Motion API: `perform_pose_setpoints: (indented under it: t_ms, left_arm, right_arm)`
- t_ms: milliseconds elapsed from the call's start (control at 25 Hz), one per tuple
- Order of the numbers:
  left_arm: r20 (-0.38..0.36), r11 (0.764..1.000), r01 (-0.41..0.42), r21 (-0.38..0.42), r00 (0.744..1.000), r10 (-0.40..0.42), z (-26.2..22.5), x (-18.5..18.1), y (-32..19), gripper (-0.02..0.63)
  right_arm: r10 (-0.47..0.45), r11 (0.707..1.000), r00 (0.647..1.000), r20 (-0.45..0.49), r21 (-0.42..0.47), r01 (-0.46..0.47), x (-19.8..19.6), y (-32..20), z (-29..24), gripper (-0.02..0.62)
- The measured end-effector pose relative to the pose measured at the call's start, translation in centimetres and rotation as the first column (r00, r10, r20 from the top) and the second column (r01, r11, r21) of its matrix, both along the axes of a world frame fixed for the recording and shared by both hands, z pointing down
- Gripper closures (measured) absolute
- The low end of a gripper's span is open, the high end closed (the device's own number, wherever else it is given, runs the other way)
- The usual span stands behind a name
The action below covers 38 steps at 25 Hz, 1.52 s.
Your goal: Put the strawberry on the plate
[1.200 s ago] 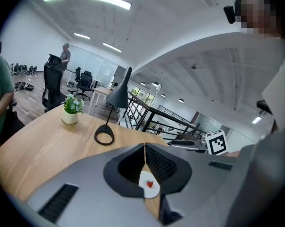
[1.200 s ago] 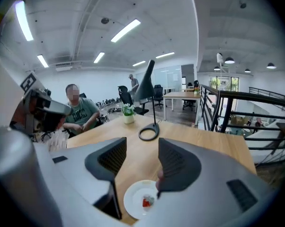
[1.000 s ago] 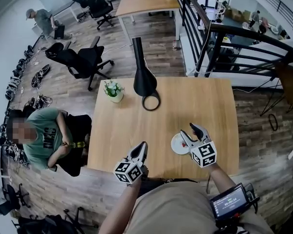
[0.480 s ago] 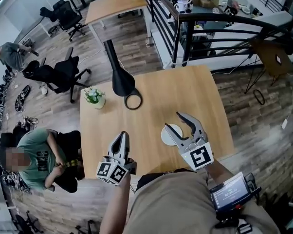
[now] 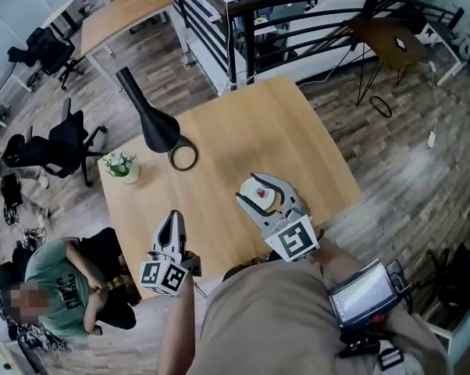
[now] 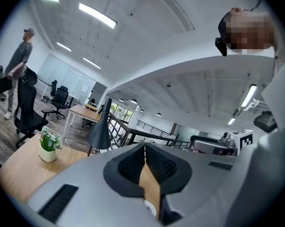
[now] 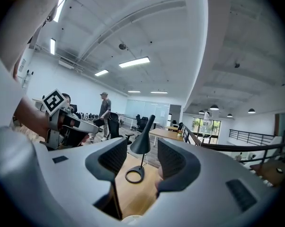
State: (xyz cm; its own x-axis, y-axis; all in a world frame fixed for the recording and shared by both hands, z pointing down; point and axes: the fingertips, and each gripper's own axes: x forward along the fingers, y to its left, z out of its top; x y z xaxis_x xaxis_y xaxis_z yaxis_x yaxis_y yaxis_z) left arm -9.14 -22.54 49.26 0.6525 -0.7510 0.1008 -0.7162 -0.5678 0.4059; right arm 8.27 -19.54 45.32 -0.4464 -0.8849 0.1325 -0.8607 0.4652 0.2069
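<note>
Tabletop bears plate with strawberry, head view only, beneath wide-open right gripper; left gripper closed.

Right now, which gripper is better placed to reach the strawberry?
The right gripper: its open jaws flank the plate holding the strawberry. The left gripper is shut, off to the side.

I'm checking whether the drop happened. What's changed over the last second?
The right gripper moved from beside the plate to over it, jaws apart; the strawberry now lies free on the plate. The left gripper stayed shut at the table's near edge; lamp and plant unmoved.
</note>
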Motion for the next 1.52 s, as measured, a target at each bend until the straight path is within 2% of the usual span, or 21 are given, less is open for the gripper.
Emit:
perform_pose_setpoints:
  t_ms: [360, 640, 920, 1160, 1400, 1520]
  left_arm:
    - [-0.002, 0.993, -0.108, -0.049, 0.994, 0.108, 2.0, -0.6, 1.7, 0.602]
    - [0.004, 0.980, -0.167, -0.107, 0.986, 0.168, 4.9, -0.9, 3.5, 0.603]
    - [0.021, 0.983, -0.131, -0.131, 0.991, 0.135, 6.4, -2.1, 3.7, 0.603]
    - [0.035, 0.985, -0.103, -0.136, 0.993, 0.109, 6.6, -2.5, 3.8, 0.602]
    - [0.043, 0.986, -0.098, -0.134, 0.994, 0.104, 6.4, -1.2, 3.0, 0.603]
    - [0.043, 0.986, -0.094, -0.138, 0.994, 0.100, 6.4, -0.7, 2.9, 0.603]
  right_arm:
    - [0.095, 0.993, 0.995, -0.022, -0.068, -0.096, -1.5, 3.0, 2.1, 0.388]
    - [0.162, 0.980, 0.987, 0.010, -0.118, -0.160, -1.7, 4.7, 4.6, 0.389]
    - [0.183, 0.968, 0.983, 0.016, -0.178, -0.177, -1.5, 4.7, 7.0, 0.390]
    - [0.162, 0.973, 0.986, 0.036, -0.171, -0.154, -1.7, 4.3, 7.0, 0.390]
    - [0.139, 0.979, 0.990, 0.034, -0.158, -0.132, -1.2, 3.5, 6.6, 0.390]
    - [0.141, 0.979, 0.990, 0.028, -0.156, -0.135, -0.6, 3.3, 6.5, 0.419]
